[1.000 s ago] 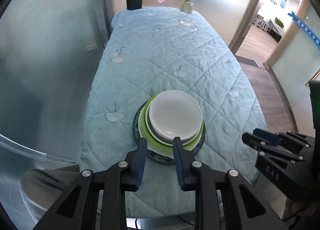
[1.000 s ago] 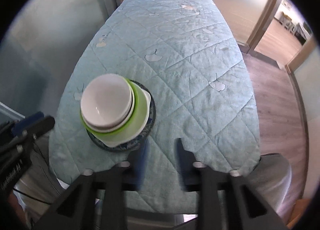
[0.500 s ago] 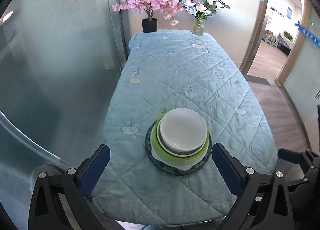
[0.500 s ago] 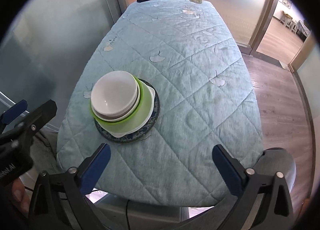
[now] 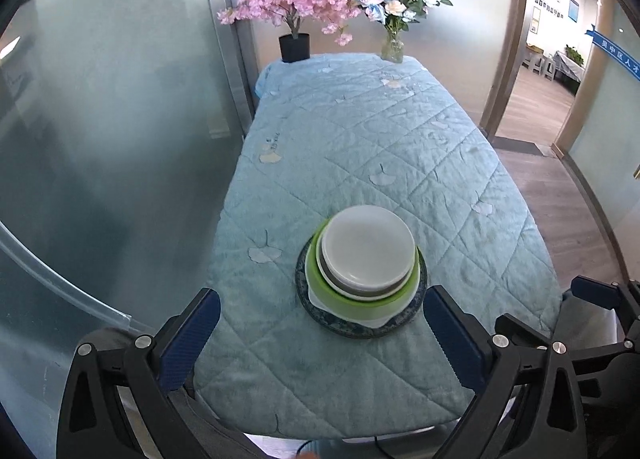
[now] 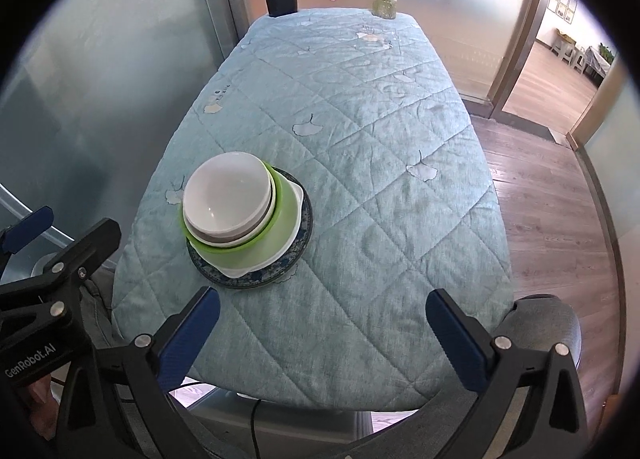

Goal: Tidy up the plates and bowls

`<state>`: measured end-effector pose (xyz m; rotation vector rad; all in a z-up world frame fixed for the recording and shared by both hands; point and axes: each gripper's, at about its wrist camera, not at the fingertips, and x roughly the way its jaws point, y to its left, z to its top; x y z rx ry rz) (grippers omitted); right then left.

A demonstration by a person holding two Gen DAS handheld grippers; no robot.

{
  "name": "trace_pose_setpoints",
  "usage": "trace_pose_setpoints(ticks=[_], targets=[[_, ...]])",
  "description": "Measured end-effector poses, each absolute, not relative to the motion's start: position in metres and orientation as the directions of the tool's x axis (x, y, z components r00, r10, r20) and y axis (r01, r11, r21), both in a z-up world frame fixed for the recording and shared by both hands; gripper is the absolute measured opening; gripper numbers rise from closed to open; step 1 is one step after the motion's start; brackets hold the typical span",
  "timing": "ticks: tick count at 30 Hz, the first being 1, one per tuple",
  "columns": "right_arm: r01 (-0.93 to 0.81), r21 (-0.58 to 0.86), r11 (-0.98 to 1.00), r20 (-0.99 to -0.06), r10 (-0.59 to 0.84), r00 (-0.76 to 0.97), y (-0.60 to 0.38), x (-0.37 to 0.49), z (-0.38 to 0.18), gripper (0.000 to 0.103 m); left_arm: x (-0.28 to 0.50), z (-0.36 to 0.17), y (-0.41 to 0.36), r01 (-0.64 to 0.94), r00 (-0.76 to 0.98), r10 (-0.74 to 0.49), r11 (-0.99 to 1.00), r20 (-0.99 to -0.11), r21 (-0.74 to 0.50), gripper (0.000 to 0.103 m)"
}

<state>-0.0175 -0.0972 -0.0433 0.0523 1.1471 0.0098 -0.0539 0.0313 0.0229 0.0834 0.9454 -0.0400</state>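
Note:
One stack of dishes stands near the front of the table: a white bowl [image 5: 367, 247] [image 6: 226, 195] on top, a grey-rimmed bowl under it, then a green bowl [image 5: 360, 299] [image 6: 256, 245], all on a dark blue patterned plate [image 5: 348, 329] [image 6: 256, 279]. My left gripper [image 5: 320, 331] hangs open just in front of the stack, which shows between its wide-spread blue fingers. My right gripper [image 6: 320, 333] is open too, nothing between its fingers, with the stack up and to its left. Each gripper shows at the edge of the other's view.
A light blue quilted cloth [image 5: 380, 147] covers the long table. At the far end stand a black pot of pink blossoms [image 5: 294, 47] and a glass vase of flowers [image 5: 392, 49]. Frosted glass wall on the left, wood floor [image 6: 560, 195] and doorway on the right, grey chair [image 6: 540, 323] at front right.
Both grippers went from nearly shut to wide open and drew back and up from the table, so more of the room shows. The dish stack has not moved.

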Motion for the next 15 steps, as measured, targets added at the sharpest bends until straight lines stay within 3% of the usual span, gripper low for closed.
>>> trace_pose_setpoints(ticks=[15], targets=[[0.023, 0.033, 0.999, -0.924, 0.022, 0.382, -0.093, -0.013, -0.055, 0.102, -0.046, 0.006, 0.040, 0.048, 0.558, -0.001, 0.998, -0.830, 0.032, 0.102]])
